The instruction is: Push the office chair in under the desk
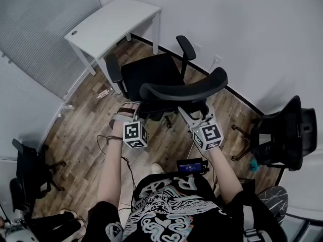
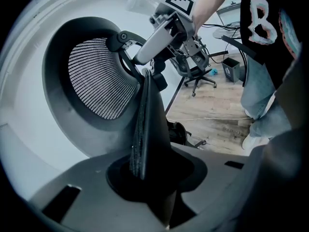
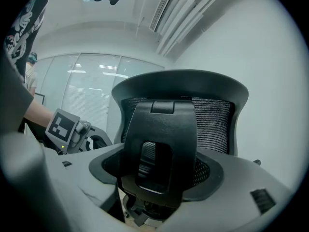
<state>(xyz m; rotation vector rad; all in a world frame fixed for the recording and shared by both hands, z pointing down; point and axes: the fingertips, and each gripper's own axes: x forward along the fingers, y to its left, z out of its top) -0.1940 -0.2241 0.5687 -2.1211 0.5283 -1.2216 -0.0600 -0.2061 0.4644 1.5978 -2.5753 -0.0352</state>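
Standing at the far left of the head view: a spare black chair on the wood floor. White desk sits upper left, in the corner by the walls.

Left gripper: jaws closed on the left edge of the office chair's backrest. Its own view shows the thin mesh edge seated in the gap between the jaws, seen edge-on.

Office chair is at centre, seat facing the desk and backrest towards the person. It is not under the desk: the seat front is near the surface's front edge, with the left armrest close to a desk leg.

Right gripper: pointing level, jaws closed on the black spine bracket at the back of the backrest. The bracket fills the gap between the jaws, with mesh behind it.

Another black chair stands by the wall at far right, well apart from the office chair.
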